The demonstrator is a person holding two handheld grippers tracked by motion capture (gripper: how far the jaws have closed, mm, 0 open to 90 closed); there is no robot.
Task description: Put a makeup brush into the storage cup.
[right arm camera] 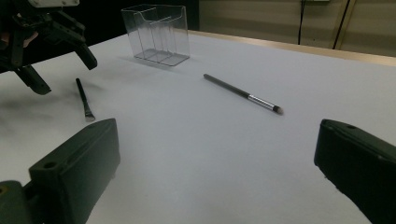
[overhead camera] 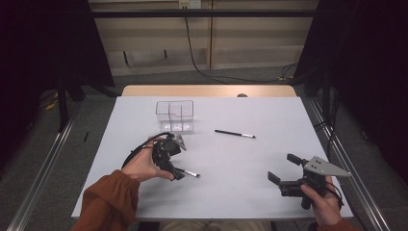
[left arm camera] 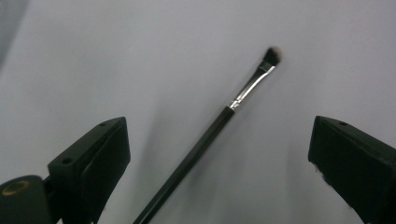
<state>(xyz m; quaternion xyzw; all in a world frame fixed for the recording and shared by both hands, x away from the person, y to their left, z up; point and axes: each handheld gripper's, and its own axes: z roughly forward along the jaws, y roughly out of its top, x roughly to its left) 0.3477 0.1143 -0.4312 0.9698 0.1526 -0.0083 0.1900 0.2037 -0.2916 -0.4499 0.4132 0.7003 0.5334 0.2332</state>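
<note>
Judging from how things lie, the work is taken to be the gathering of two makeup brushes into the clear organizer (overhead camera: 174, 115), and it is at an early stage: nothing can be seen inside the compartments yet. The left gripper (overhead camera: 177, 162) is held low over the near brush (left arm camera: 219, 123), its jaws spread wide with the brush handle lying between them on the white desk (overhead camera: 240, 187); no contact between jaws and handle can be made out, so the brush is not yet gripped. In the left gripper view the handle is seen running diagonally, with the silver ferrule and dark bristles pointing away from the gripper. The second brush (overhead camera: 235, 134) is left untouched farther out on the desk, to the right of the organizer and well apart from both grippers; in the right gripper view it is seen lying flat with its bristle end toward the right. The right gripper (overhead camera: 284, 169) is held at the near right of the desk, wide open and holding nothing. What remains, as far as can be judged, is the closing of the left jaws on the near brush, its carriage to the organizer, and the same for the second brush.
</note>
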